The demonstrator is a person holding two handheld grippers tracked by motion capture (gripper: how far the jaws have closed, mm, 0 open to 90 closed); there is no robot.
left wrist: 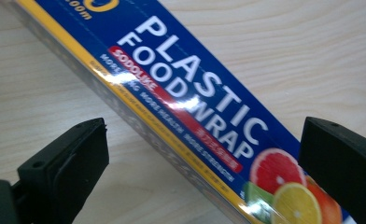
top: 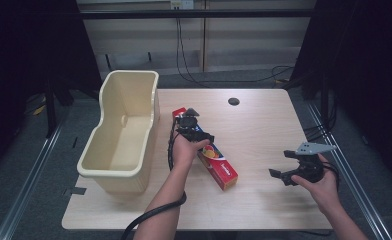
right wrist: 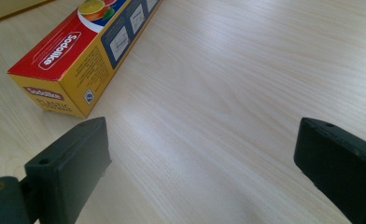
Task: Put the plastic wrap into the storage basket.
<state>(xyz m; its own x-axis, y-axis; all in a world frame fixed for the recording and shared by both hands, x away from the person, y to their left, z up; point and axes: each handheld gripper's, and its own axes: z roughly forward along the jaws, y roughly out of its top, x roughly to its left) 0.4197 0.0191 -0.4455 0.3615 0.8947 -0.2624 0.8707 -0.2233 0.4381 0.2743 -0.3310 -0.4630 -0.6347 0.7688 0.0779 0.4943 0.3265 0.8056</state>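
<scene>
the plastic wrap box lies flat on the table, just beside the cream tub. the left gripper hovers over the box's middle, jaws spread wide to either side of it. the right gripper sits well apart from the box, jaws wide over bare wood.

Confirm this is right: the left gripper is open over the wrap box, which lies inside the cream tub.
Not quite. The wrap box lies on the table, beside the cream tub, not inside it; the high view shows this. The rest holds: the left gripper is open, jaws on either side of the box.
</scene>
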